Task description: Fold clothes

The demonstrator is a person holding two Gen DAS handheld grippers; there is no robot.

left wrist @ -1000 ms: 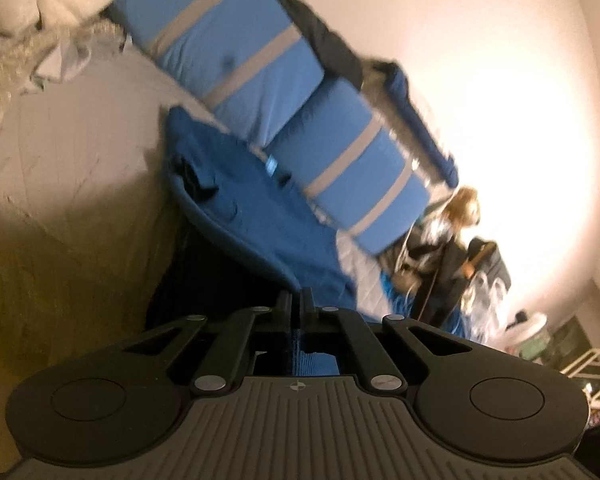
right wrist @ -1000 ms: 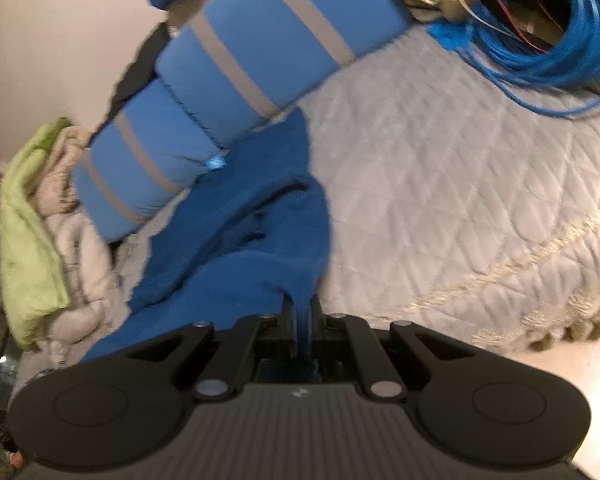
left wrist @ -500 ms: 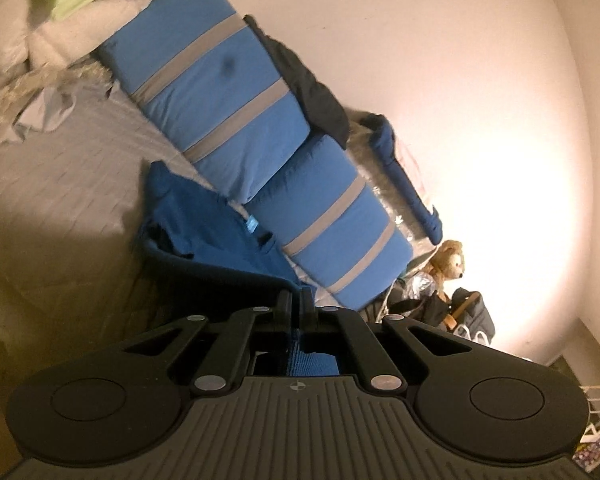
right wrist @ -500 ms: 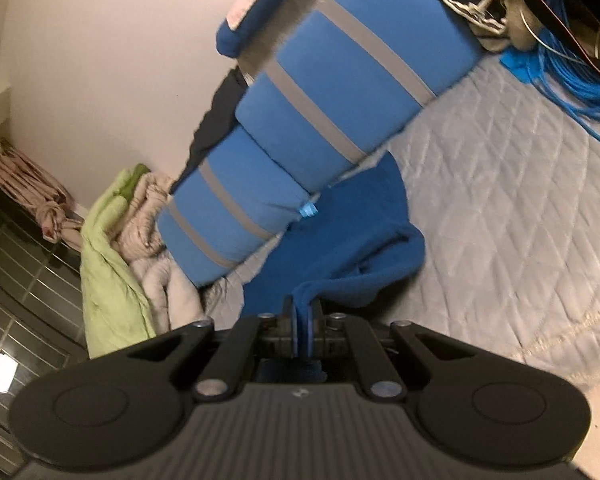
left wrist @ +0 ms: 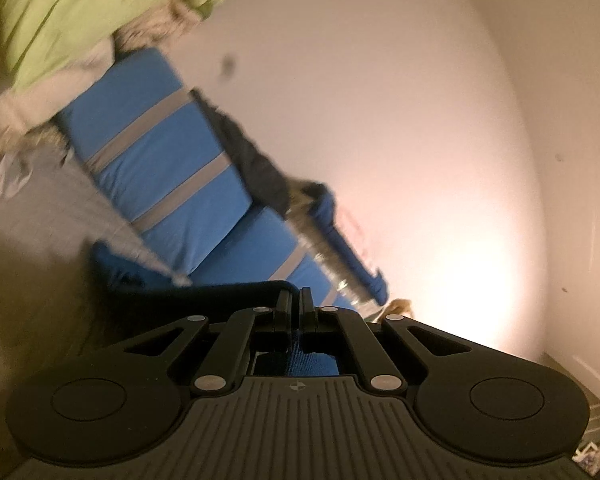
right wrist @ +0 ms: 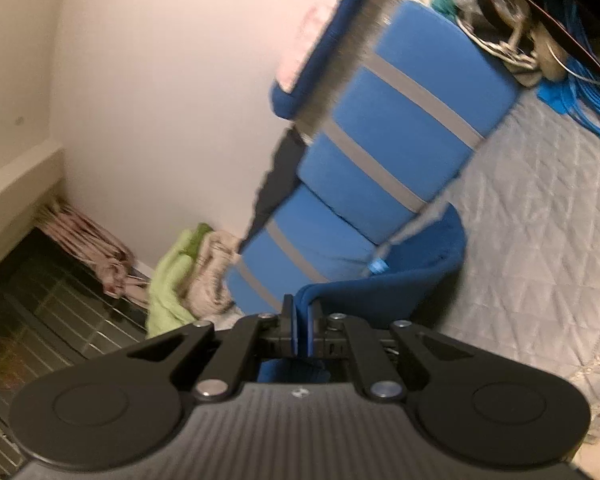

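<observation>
A dark blue garment [left wrist: 140, 276] hangs lifted off the grey quilted bed [left wrist: 40, 216], held at two edges. My left gripper [left wrist: 295, 300] is shut on one edge; blue cloth shows between and behind its fingers, and the fabric runs leftwards as a dark band. In the right wrist view my right gripper [right wrist: 300, 312] is shut on another edge of the same blue garment [right wrist: 412, 272], which arcs up and right towards the bed [right wrist: 540, 216]. Both views are blurred and tilted up towards the wall.
Blue cushions with grey stripes [left wrist: 168, 168] [right wrist: 400, 152] lean on the pale wall behind the bed. A green cloth on a beige pile [left wrist: 80, 16] [right wrist: 176, 272] lies at the bed's end. Blue cable coils [right wrist: 580, 76] sit at the top right. A dark garment [left wrist: 256, 164] drapes behind the cushions.
Both grippers have risen and tilted up with the blue garment, lifting most of it off the bed; far less of it lies flat. The cushions and wall fill more of each view.
</observation>
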